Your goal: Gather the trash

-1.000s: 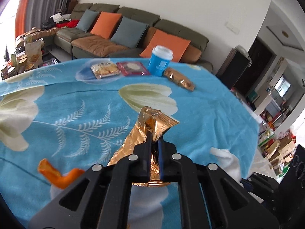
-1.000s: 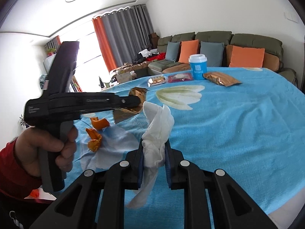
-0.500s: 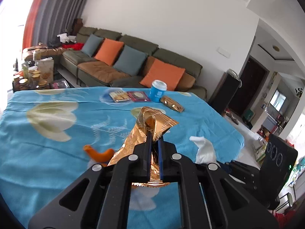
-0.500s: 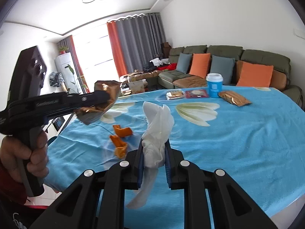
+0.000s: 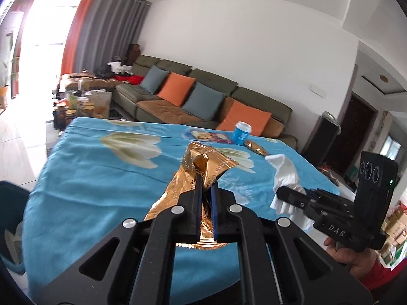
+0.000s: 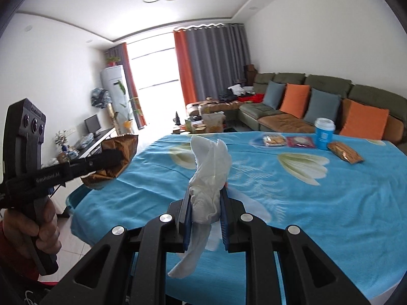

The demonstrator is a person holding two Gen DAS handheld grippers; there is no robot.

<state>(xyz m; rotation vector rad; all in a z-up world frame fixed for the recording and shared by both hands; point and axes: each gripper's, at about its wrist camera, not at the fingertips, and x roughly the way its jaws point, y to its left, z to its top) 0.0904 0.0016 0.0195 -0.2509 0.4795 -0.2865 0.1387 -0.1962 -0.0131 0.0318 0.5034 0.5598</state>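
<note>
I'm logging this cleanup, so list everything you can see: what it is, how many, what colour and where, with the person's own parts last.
gold wrapper: one, gold foil, clamped in the left gripper
white tissue: one, white, clamped in the right gripper
paper cup: one, blue with white lid, far side of the table
snack packets: three, tan, red, gold-brown, flat beside the cup
tablecloth: one, blue with pale flowers, over the table
bin: one, teal, on the floor left of the table
sofa: one, olive, orange and grey cushions, along the wall
left gripper: one, black, shut
right gripper: one, black, shut
hands: two, red sleeves, holding the handles
</note>
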